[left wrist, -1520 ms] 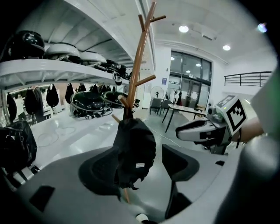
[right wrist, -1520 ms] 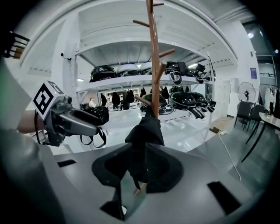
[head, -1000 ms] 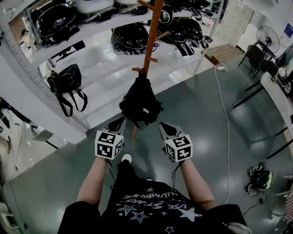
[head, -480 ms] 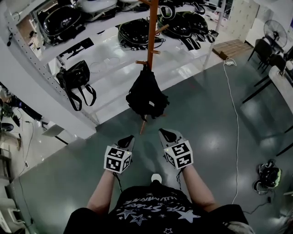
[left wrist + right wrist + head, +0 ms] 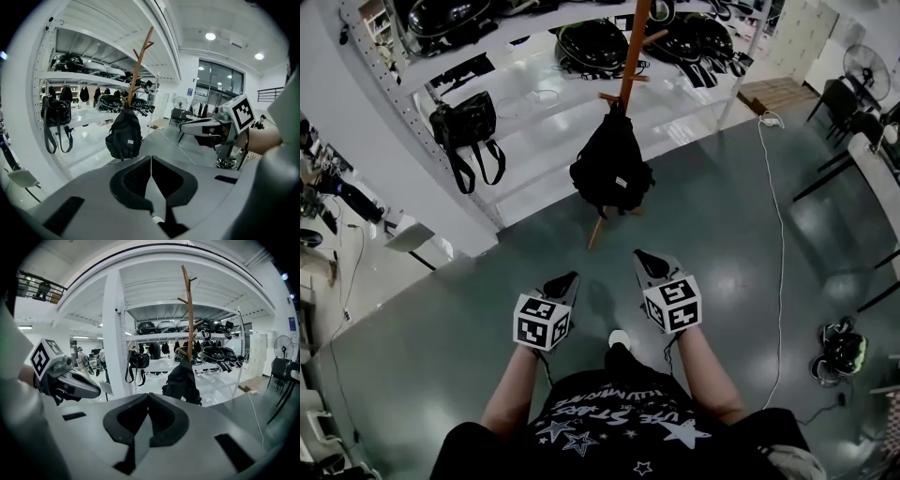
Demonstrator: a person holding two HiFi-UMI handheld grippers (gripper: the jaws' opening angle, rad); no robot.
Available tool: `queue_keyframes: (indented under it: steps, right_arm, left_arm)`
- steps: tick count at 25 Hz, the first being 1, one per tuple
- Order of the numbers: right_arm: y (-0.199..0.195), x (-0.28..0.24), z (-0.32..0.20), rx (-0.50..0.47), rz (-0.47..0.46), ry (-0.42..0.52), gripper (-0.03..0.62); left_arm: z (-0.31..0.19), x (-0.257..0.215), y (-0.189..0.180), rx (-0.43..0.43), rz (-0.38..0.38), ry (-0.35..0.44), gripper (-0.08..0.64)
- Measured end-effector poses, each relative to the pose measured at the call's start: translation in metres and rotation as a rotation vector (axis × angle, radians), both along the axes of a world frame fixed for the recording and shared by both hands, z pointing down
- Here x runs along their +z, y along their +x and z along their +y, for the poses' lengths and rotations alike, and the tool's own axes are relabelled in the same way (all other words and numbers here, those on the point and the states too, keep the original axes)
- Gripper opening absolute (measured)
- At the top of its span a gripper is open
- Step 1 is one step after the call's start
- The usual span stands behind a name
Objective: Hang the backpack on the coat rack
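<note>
The black backpack (image 5: 611,172) hangs from a peg of the brown wooden coat rack (image 5: 634,47), clear of the floor; it also shows as the backpack (image 5: 123,135) on the coat rack (image 5: 138,61) and as the backpack (image 5: 182,384) below the coat rack (image 5: 189,310). My left gripper (image 5: 569,278) and right gripper (image 5: 641,255) are side by side in front of the person's body, well short of the backpack. Both are shut with nothing between their jaws: the left gripper (image 5: 151,158) and the right gripper (image 5: 148,395) show closed pads.
White shelving (image 5: 412,84) behind the rack holds several black helmets and bags; a black handbag (image 5: 465,122) hangs at its left. A white cable (image 5: 779,234) runs over the grey floor at the right, near chairs (image 5: 848,112) and a bundle (image 5: 842,349).
Both grippers have drawn back from the backpack toward the person's body, and the gap to the rack has grown. The backpack stays hanging on the rack.
</note>
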State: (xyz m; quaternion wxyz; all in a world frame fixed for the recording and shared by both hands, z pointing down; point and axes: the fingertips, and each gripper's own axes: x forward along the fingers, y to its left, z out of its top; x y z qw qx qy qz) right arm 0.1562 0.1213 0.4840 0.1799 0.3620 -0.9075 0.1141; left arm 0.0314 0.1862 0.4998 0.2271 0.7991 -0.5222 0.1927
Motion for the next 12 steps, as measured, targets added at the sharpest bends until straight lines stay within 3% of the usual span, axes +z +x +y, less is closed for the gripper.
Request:
queue_keyframes:
  steps: [12]
  right_arm:
    - [0.005, -0.017, 0.14, 0.063, 0.01, 0.017, 0.011]
  left_arm:
    - [0.137, -0.008, -0.008, 0.039, 0.005, 0.011, 0.026]
